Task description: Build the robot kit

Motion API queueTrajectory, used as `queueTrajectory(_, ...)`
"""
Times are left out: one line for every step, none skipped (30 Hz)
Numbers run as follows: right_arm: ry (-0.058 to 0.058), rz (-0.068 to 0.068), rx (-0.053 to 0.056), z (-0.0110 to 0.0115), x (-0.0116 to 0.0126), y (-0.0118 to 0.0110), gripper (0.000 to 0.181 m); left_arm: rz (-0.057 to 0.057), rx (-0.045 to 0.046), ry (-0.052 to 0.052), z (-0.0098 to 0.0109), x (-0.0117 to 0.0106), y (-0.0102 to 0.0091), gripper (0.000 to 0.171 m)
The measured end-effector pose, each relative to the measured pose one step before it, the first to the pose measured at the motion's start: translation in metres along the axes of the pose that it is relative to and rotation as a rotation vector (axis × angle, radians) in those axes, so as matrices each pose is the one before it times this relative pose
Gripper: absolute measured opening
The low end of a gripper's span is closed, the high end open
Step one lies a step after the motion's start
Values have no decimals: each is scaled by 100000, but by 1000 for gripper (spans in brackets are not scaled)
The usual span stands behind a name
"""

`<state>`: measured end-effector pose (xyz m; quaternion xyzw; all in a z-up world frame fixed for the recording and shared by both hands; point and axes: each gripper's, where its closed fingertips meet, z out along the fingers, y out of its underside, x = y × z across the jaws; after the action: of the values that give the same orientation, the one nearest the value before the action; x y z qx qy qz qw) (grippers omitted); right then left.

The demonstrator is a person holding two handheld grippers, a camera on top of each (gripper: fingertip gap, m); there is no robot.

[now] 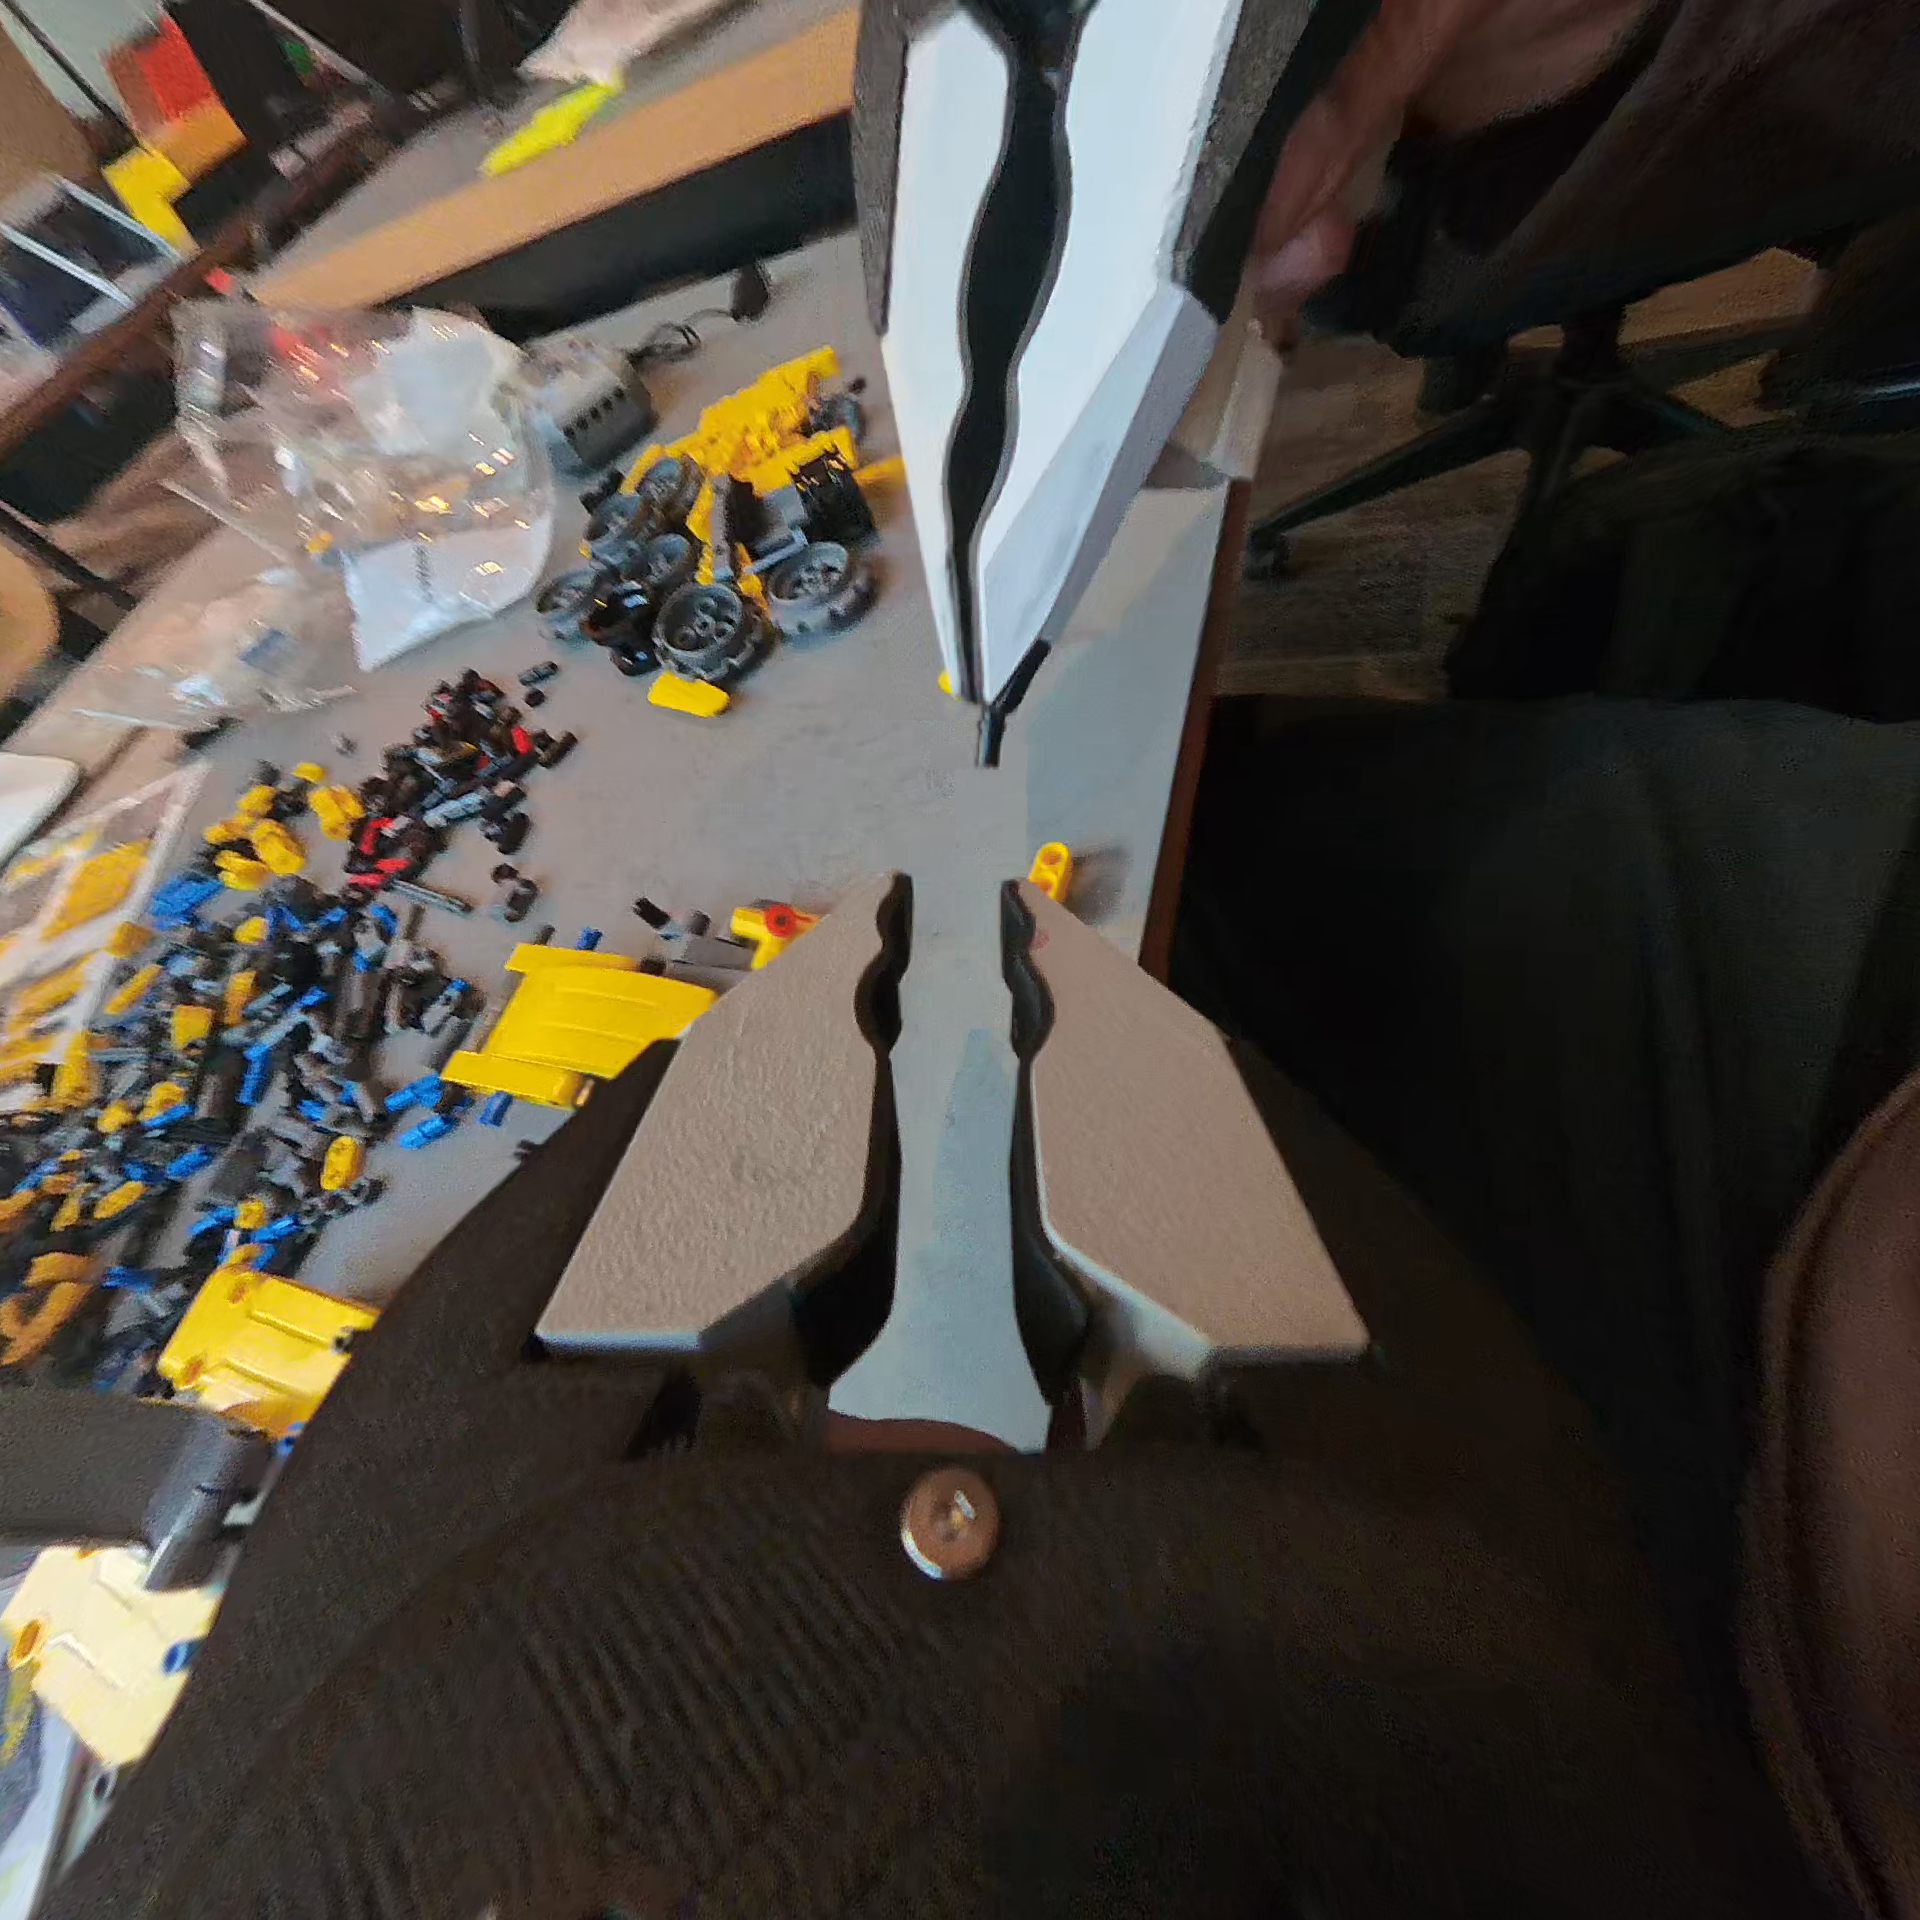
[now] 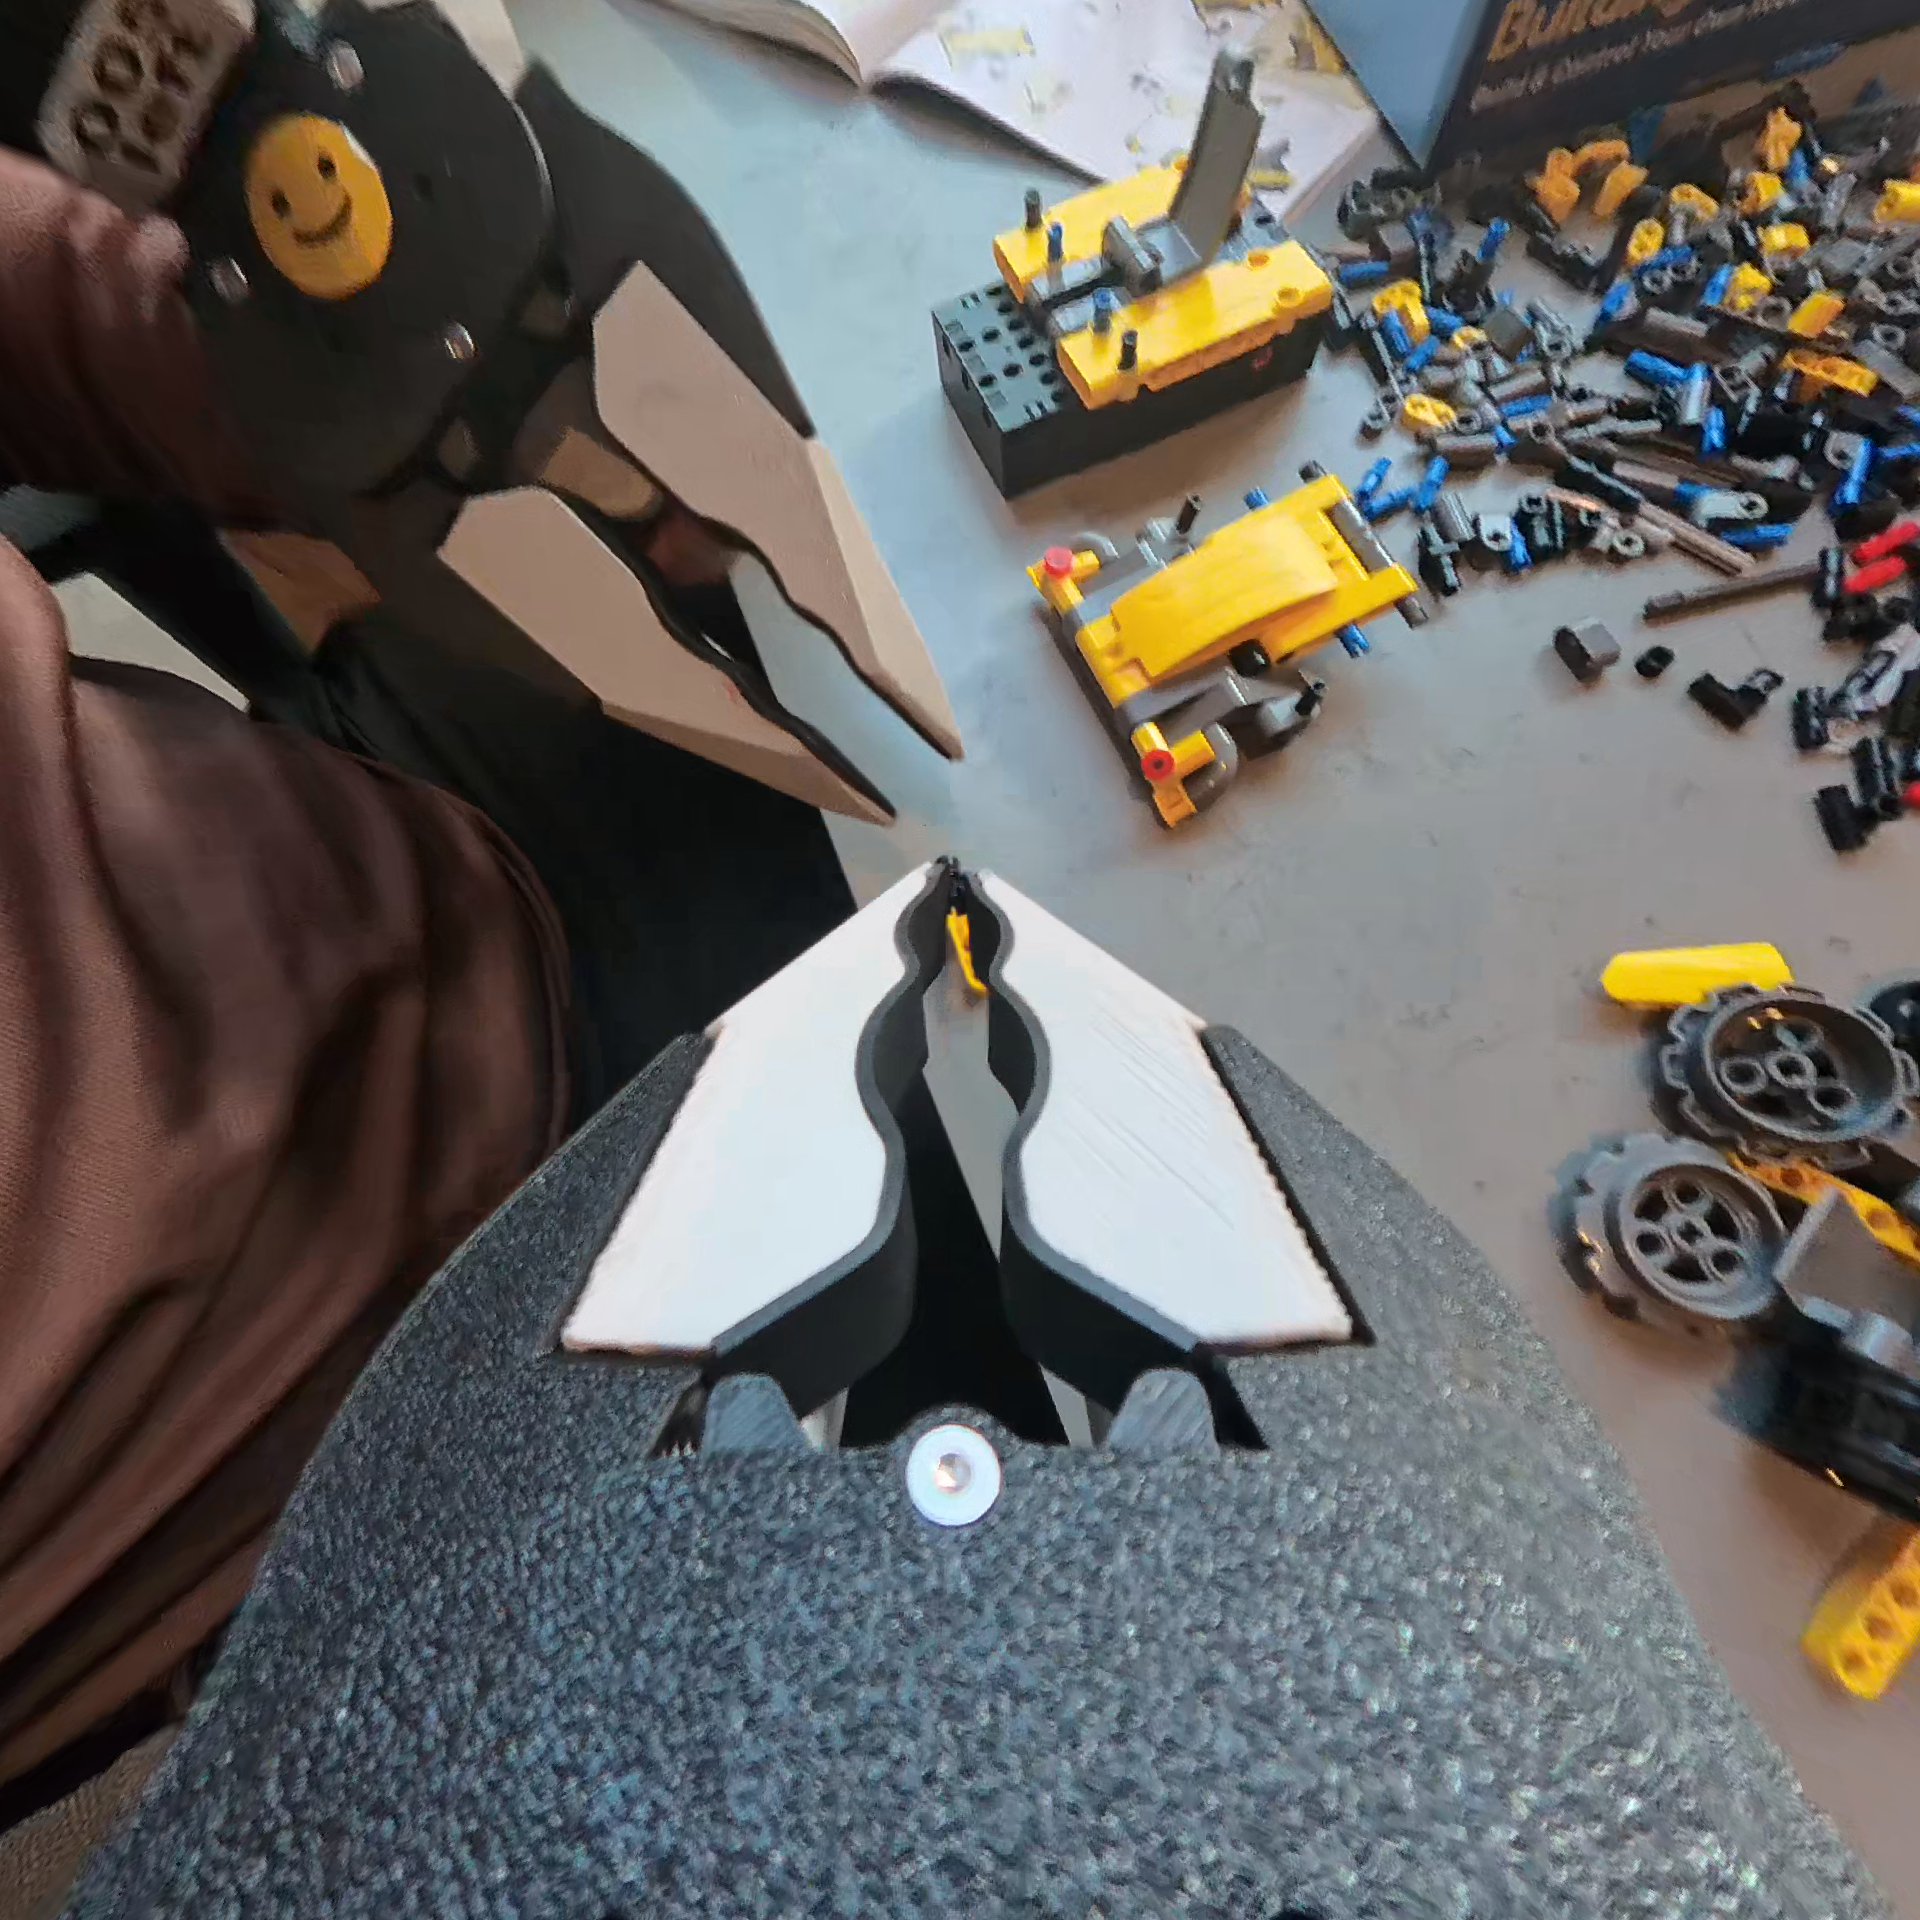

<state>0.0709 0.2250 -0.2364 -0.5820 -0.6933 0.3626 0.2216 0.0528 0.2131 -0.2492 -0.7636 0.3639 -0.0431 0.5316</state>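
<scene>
My right gripper is shut on a small yellow piece with a thin black part sticking out past the tips. In the left wrist view it comes down from above, and the black part points at my left gripper. My left gripper is open by a narrow gap and empty, low over the grey table near its edge. It also shows in the right wrist view, tips just apart from the right gripper's tips. A small yellow connector lies beside its right fingertip.
A yellow wheeled assembly and loose wheels lie on the table. A yellow cab part, a black block with yellow parts, a pile of small pieces, a clear bag, a booklet and a box surround them. The tips of both grippers are at nearly the same place. Left tips and right tips are each some 25 cm from the yellow wheeled assembly.
</scene>
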Motion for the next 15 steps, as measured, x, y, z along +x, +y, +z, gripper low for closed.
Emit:
queueTrajectory(1629,-652,-3165,-191,301,492,0,-1579,-2758,3967,175,243,352,17)
queueTrajectory(1602,-866,-3170,-133,267,433,0,-1685,-2317,2670,215,81,268,19)
queueTrajectory(1186,-885,-3191,-54,179,388,0,-1555,-2113,3372,257,211,218,20)
queueTrajectory(391,-610,-3121,35,50,314,0,-1486,-2249,3423,291,211,195,21)
queueTrajectory(-11,-419,-2874,118,-44,244,0,-1657,-1775,1733,316,-25,115,23)
queueTrajectory(103,-531,-2704,200,-58,221,0,-1609,-1849,2137,326,55,123,24)
queueTrajectory(239,-764,-2840,259,-69,222,0,-1605,-1565,2566,327,125,46,26)
queueTrajectory(498,-951,-2834,306,-54,224,0,-1638,-623,133,279,-212,-77,25)
queueTrajectory(456,-904,-2742,306,-47,212,0,-467,-828,1253,252,29,-34,22)
queueTrajectory(253,-782,-2395,303,-46,145,0,95,-1523,2231,263,228,97,20)
queueTrajectory(-49,-679,-1814,272,-67,64,0,-203,-2181,1440,296,136,218,19)
queueTrajectory(-130,-491,-1470,246,-50,27,0,-199,-3238,1741,327,184,388,20)
queueTrajectory(-35,-385,-1174,201,-12,-12,0,134,-2669,1753,286,195,306,20)
queueTrajectory(-109,-403,-975,155,-2,-24,0,27,-70,426,121,34,-81,20)
queueTrajectory(17,-593,-742,79,8,-22,0,352,70,-717,54,-138,-70,19)
